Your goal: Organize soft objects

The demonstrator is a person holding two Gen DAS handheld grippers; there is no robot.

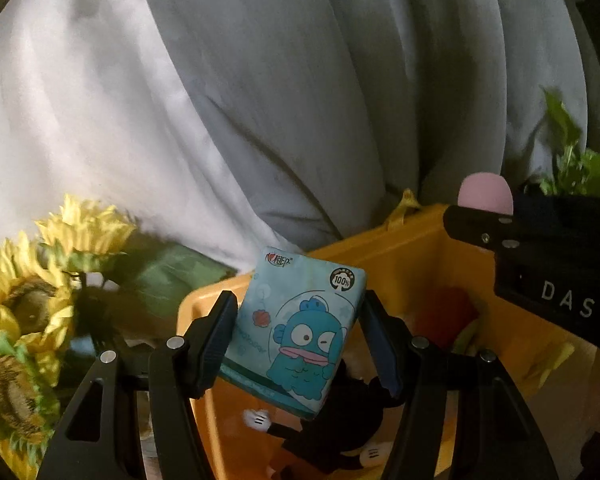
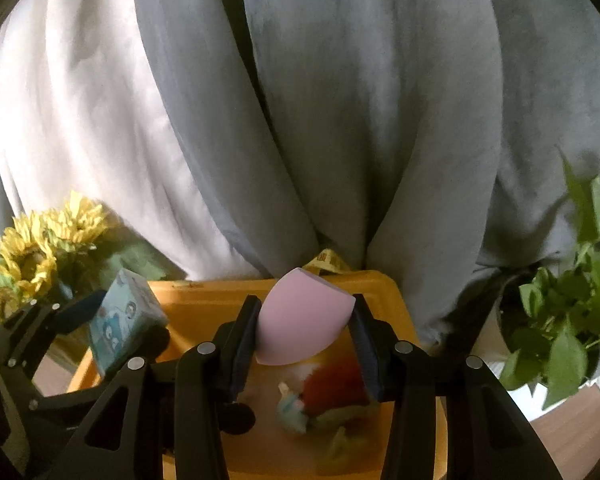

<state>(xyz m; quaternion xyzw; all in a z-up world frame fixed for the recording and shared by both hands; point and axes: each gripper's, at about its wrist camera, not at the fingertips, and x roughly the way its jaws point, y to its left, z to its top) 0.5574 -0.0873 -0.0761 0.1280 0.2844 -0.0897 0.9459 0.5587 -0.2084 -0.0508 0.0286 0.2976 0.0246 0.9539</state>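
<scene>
My left gripper (image 1: 300,320) is shut on a blue tissue pack (image 1: 296,328) with a cartoon fish, held above the yellow bin (image 1: 416,248). My right gripper (image 2: 306,328) is shut on a pink makeup sponge (image 2: 298,320), also above the yellow bin (image 2: 204,304). In the bin lie a black Mickey plush (image 1: 340,420) and a red and green plush (image 2: 332,396). The left gripper with the tissue pack (image 2: 124,320) shows at the left of the right wrist view. The sponge (image 1: 486,196) shows at the right of the left wrist view.
Grey and white curtains (image 2: 300,100) hang right behind the bin. Artificial sunflowers (image 1: 28,292) stand to the left and a green potted plant (image 2: 572,312) to the right. A wooden surface (image 2: 572,432) lies under the plant.
</scene>
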